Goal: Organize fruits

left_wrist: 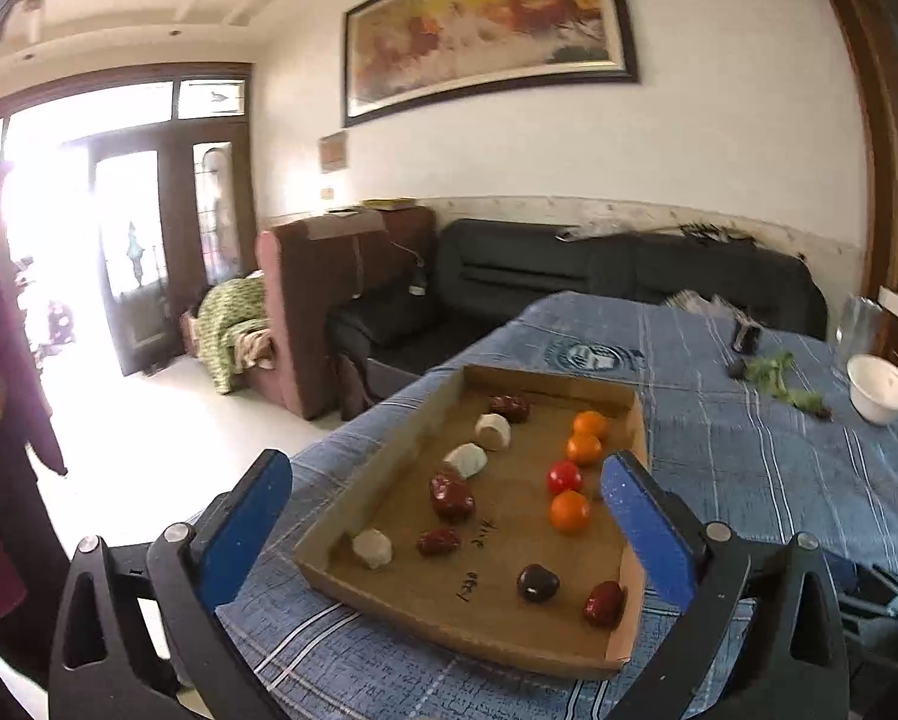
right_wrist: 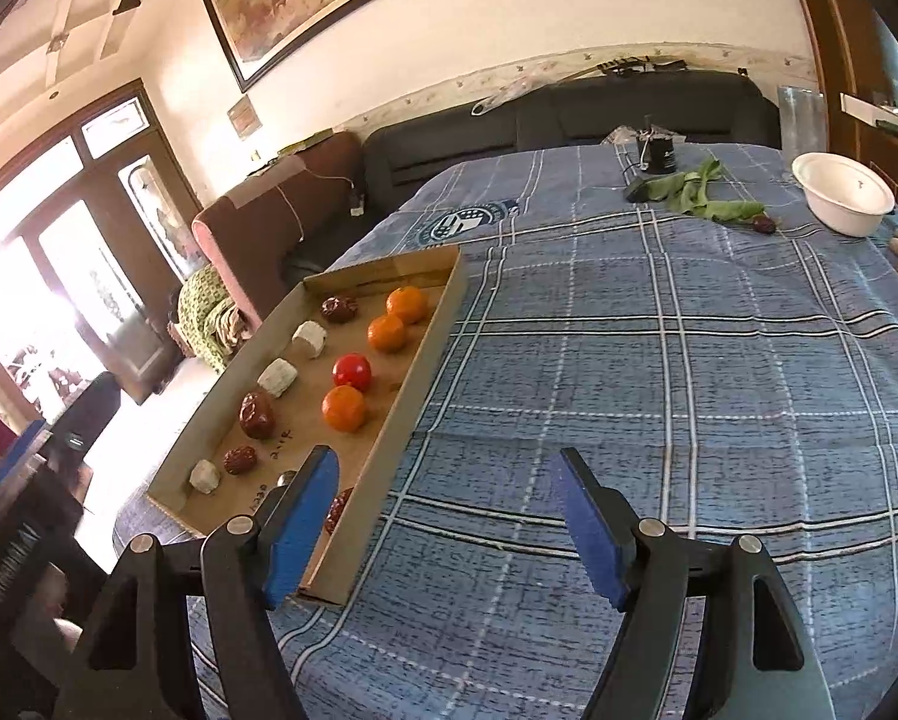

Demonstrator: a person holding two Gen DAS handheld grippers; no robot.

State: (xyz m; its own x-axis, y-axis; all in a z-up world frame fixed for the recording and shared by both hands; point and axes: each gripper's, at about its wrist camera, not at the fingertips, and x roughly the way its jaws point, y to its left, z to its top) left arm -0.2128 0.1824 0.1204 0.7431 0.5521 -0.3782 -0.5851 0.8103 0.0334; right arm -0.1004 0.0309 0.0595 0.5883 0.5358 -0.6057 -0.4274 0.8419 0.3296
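Fruit all sits in the shallow cardboard tray (left_wrist: 389,450) on the blue plaid cloth (right_wrist: 659,390), and I've got both tools clear of it. My left gripper (left_wrist: 446,531) stands wide, nothing between the blue pads, hovering over the tray's near end. My right gripper (right_wrist: 443,531) is open too, empty, off to the tray's right side above bare cloth.

Looking at what I'd pick: three oranges (left_wrist: 569,511) and a red tomato (left_wrist: 564,477) in one line by the right wall. I judge them light, round and smooth, liable to roll, the tomato soft enough to bruise, so I'd close across the middle, gently. Wrinkled red dates (left_wrist: 451,497) along the left line look small and firmer; grip across the short width. Pale lumps (left_wrist: 466,459) among them, I can't tell what they are, maybe crumbly. A dark round fruit (left_wrist: 537,583) and another date (left_wrist: 604,603) lie near the front corner.

What's in the way: the tray wall, low but close beside the oranges, so a pad may catch it; neighbours sit close together in each row. Further off, well apart, a white bowl (right_wrist: 842,193), green leaves (right_wrist: 698,192) and a dark cup (right_wrist: 656,153). One stray date (right_wrist: 765,224) lies beside the leaves, outside the tray.
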